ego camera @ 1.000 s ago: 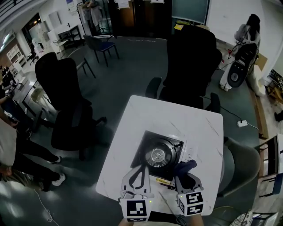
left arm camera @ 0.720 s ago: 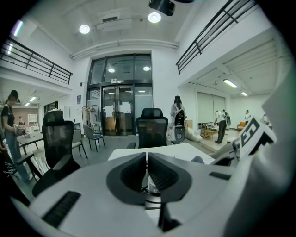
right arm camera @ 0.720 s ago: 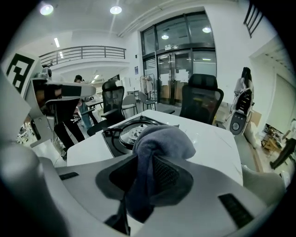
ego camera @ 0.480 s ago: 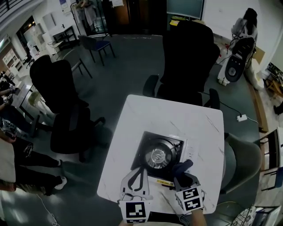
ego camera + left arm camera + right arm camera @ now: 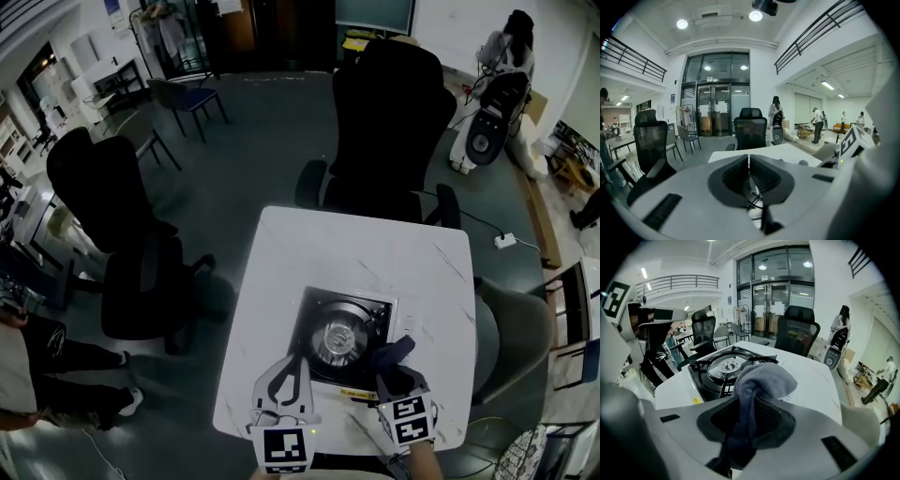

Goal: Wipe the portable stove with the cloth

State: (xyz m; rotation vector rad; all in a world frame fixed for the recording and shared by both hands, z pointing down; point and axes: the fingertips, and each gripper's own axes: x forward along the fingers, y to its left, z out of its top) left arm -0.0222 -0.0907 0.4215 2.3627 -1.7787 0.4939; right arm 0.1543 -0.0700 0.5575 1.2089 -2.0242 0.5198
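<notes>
Head view: white marble-patterned square table (image 5: pixel 375 253) carried a black square portable stove (image 5: pixel 342 336) with a round silver burner, set toward the near edge. The left gripper (image 5: pixel 296 360) lay at the stove's near left corner, its tips at the black edge. The right gripper (image 5: pixel 395 367) sat at the stove's near right corner, with a dark grey-blue bunched cloth (image 5: pixel 392 352) at its tips, beside the burner grate. A tall black office chair (image 5: pixel 389 112) stood at the table's far side, and another black office chair (image 5: pixel 117 234) stood well apart on the left.

Left gripper view: the two jaws were pressed together along a thin seam with nothing between them. The table top and the far chair showed beyond.

Right gripper view: the jaws pinched the cloth, whose loose end bulged up past the tips and hung over the stove's near right edge. Whether it touched the stove could not be told.
</notes>
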